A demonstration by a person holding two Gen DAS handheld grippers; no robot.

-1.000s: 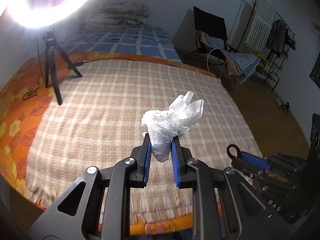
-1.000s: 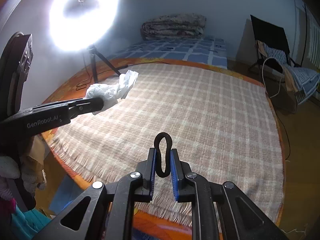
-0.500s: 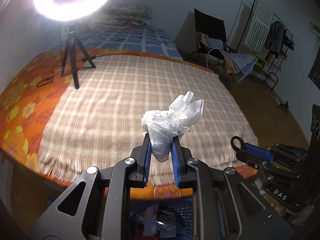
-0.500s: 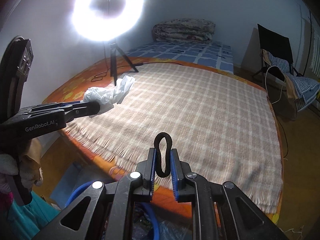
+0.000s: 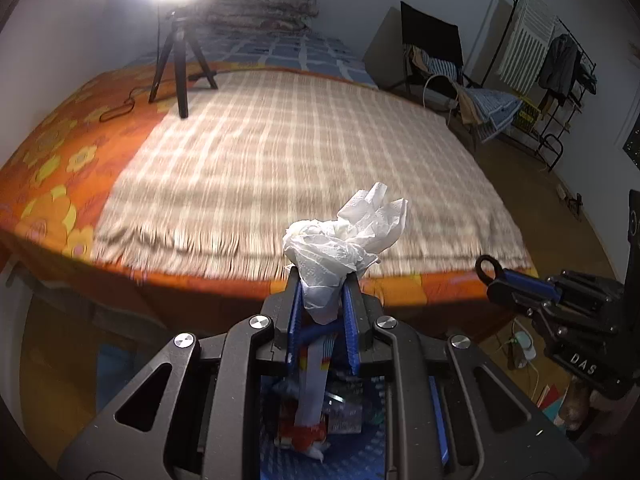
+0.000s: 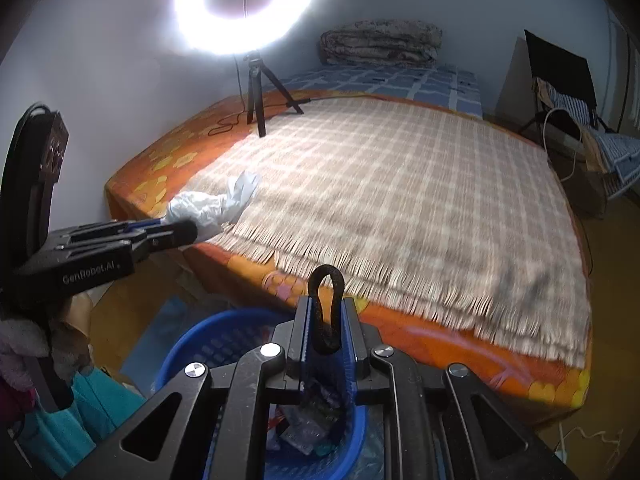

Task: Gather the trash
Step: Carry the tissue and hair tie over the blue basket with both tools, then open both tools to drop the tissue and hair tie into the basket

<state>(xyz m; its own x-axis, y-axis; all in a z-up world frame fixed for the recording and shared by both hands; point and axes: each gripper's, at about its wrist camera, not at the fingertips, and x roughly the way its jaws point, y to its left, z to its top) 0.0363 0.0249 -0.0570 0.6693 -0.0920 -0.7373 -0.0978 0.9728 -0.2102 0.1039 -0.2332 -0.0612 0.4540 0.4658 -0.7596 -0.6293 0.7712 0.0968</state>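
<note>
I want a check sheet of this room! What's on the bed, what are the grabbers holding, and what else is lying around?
Surface: bed under a checked fringed blanket; no loose trash seen on it.
Job's things: crumpled white tissue; black loop; blue basket on the floor, trash already inside.
Clutter: folded quilt at the bed's far end; clothes over the chair and rack.
Grippers: left gripper shut on the tissue; right gripper shut on the loop, above the basket.
Cables: black cord on the bed beside the tripod; white cord by the chair.
Surroundings: ring light on a tripod, plain walls, wooden floor.
</note>
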